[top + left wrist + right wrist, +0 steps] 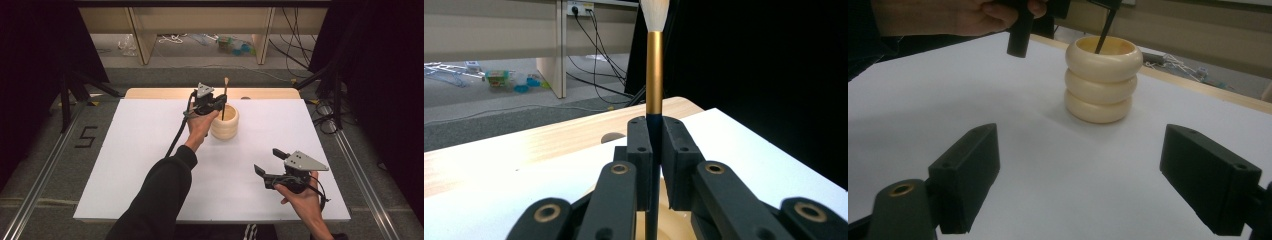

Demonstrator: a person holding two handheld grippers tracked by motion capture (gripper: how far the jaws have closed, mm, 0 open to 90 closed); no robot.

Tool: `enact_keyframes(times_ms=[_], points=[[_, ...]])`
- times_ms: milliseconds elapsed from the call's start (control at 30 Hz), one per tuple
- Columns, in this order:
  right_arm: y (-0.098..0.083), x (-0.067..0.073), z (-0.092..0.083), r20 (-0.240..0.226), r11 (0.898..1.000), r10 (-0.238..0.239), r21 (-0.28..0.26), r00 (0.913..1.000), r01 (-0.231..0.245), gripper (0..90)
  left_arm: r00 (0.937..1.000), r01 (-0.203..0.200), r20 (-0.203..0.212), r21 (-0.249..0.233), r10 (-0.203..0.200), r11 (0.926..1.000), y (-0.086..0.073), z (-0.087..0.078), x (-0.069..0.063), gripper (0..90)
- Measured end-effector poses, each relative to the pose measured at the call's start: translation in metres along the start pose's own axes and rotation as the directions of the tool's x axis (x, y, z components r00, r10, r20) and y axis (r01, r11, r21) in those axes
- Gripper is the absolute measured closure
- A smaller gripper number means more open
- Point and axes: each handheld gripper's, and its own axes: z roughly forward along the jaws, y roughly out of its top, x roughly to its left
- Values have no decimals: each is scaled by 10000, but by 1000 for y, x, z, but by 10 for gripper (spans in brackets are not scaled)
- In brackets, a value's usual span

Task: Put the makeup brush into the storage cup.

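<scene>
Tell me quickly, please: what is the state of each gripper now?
Left gripper: shut on the brush, its lower end in the ribbed wooden holder.
Right gripper: open, holding nothing.

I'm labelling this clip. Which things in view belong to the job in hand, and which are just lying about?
In the job:
- brush, clamped upright in the left tool
- cream ribbed holder, brush handle inside it

Lying about:
- open right tool, idle over the table
- litter on the floor
- floor cables

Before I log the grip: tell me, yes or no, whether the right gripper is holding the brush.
No: the right gripper has its jaws wide apart over bare table, while the left gripper clamps the brush above the holder.
</scene>
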Motion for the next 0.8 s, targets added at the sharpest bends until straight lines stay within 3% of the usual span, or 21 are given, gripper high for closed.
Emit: enact_keyframes(times_ms=[133,467,533,667,700,733,800], points=[[0,0,0,-4,10000,12,-9,10000,-12,171,9998,-213,15,212,212,9995,-3,2,0,832],[0,0,0,11,10000,14,-45,10000,-14,174,9995,-281,152,909,268,9955,-13,5,2,825],[0,0,0,3,10000,1,-1,10000,-1,174,9991,-420,43,1047,418,9936,-13,5,2,747],[0,0,0,12,10000,5,-25,10000,-5,174,9985,-554,39,907,553,9943,-9,1,3,721],[-1,0,0,32,10000,5,-6,10000,-5,174,9984,-561,12,895,563,9944,-8,0,4,670],[0,0,-2,65,9999,-12,173,10000,11,173,9988,-477,88,859,471,9952,-6,-2,5,651],[0,0,-1,26,10000,11,-4,10000,-11,173,9992,-313,283,834,290,9960,-3,-6,6,603]])
